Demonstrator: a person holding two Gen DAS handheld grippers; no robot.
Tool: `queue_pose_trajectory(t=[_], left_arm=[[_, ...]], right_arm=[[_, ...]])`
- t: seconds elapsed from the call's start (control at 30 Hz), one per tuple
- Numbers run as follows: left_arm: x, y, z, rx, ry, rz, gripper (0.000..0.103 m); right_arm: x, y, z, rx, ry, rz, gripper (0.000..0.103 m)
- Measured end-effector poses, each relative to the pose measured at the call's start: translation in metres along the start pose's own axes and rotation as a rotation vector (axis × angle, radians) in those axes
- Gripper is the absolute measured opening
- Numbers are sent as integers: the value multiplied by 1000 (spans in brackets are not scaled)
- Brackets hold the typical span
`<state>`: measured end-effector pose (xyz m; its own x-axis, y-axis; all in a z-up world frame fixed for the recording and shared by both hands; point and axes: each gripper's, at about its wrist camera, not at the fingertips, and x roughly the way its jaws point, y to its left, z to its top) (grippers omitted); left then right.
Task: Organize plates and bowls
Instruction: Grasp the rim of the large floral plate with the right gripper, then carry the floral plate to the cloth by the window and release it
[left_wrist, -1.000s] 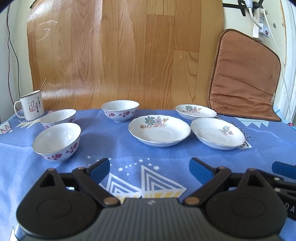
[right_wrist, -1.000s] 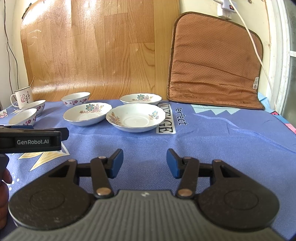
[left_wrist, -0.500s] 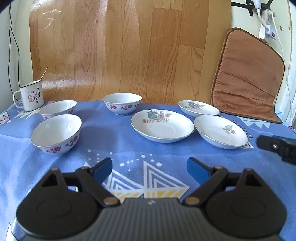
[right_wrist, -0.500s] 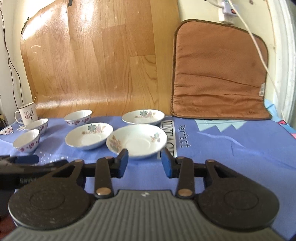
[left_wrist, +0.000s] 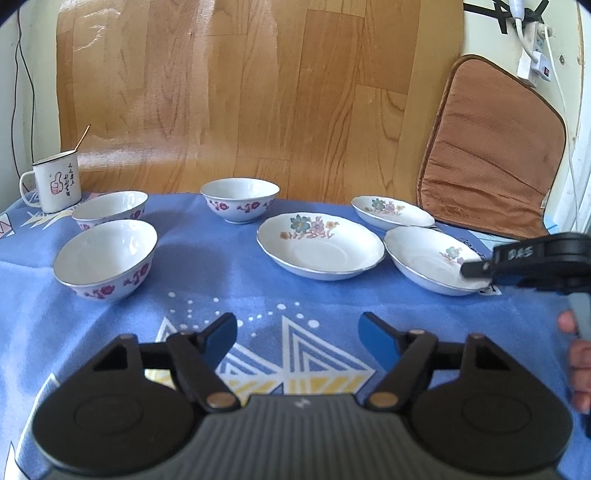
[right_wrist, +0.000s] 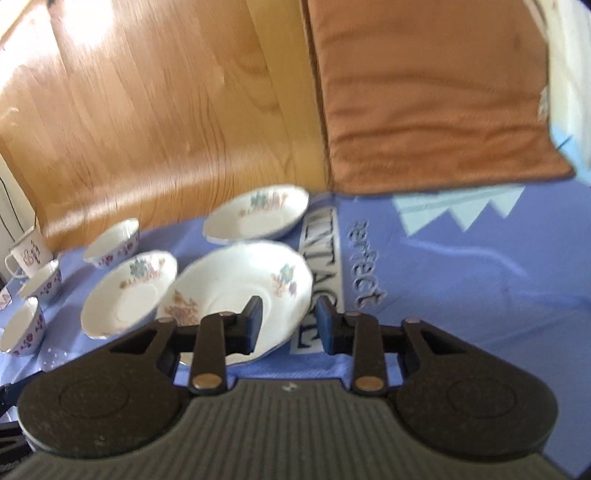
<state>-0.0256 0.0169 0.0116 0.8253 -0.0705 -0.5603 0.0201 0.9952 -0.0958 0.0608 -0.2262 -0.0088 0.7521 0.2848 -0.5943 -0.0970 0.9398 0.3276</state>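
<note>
Three white floral bowls, near-left (left_wrist: 105, 258), back-left (left_wrist: 109, 208) and middle (left_wrist: 239, 199), stand on the blue cloth. To their right lie three floral plates: middle (left_wrist: 320, 245), far (left_wrist: 391, 210), right (left_wrist: 432, 258). My left gripper (left_wrist: 297, 332) hovers over bare cloth in front of them, its jaws closing with nothing between them. My right gripper (right_wrist: 288, 321) is tilted and straddles the near-right rim of the nearest plate (right_wrist: 229, 280). Its jaws are closing; one finger is over the plate's inside, the other outside, with a gap still showing. From the left wrist it shows as the right gripper (left_wrist: 476, 267) over the right plate.
An enamel mug (left_wrist: 55, 181) with a stick in it stands at the back left. A brown cushion (right_wrist: 424, 92) leans on the wall at the back right, beside a wood-grain board (left_wrist: 240, 92). A person's fingers (left_wrist: 578, 354) hold the right gripper's handle.
The right gripper moved forward over the nearest plate, rolled, and its jaws narrowed around the plate's rim. The left gripper's jaws narrowed while it stayed in place.
</note>
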Motion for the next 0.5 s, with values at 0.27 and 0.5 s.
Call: queue_pose_trajectory(t=[0.27,0.5], left_arm=[[6,-2,11,-96,106,-211,67],[9,-66,25,-1,198,-403,62]], right_arm=[[-38,-25,-13,183,23,94,13],[-99,-51,-47,192,55,146,13]])
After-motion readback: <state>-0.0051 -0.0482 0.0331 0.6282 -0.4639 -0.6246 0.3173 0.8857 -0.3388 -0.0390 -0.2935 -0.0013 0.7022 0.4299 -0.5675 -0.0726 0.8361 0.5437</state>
